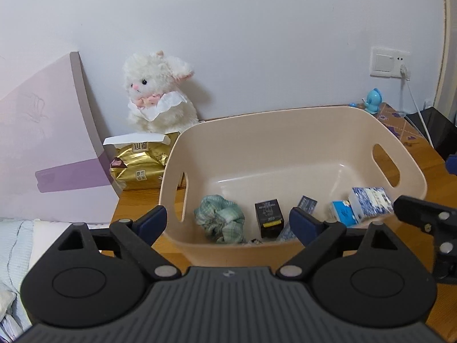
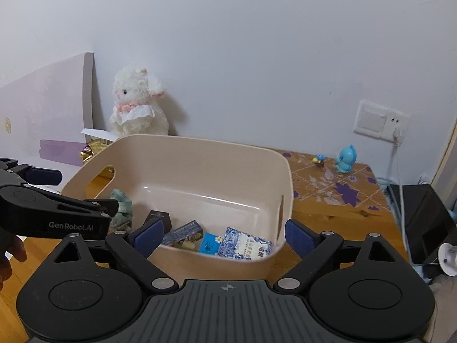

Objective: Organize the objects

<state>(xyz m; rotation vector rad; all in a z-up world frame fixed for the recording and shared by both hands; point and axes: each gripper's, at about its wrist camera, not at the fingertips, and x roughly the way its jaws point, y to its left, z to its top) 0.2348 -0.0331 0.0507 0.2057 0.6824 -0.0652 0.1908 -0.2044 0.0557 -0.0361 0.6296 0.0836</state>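
Note:
A beige plastic bin (image 1: 280,131) with handle cut-outs stands on the wooden table; it also shows in the right wrist view (image 2: 200,154). Inside lie a green checked cloth (image 1: 220,218), a small black box (image 1: 269,217), a dark blue box (image 2: 184,230), a light blue packet (image 2: 210,243) and a blue-white patterned tissue pack (image 2: 245,247). My left gripper (image 1: 228,223) is open and empty over the bin's near rim. My right gripper (image 2: 222,235) is open and empty at the bin's near side.
A white plush bunny (image 1: 157,91) sits against the wall. A gold snack bag (image 1: 140,165) in an open box lies left of the bin. A blue toy figure (image 2: 347,158) stands on a floral mat (image 2: 334,185). A wall socket (image 2: 377,120) with a cable is at right.

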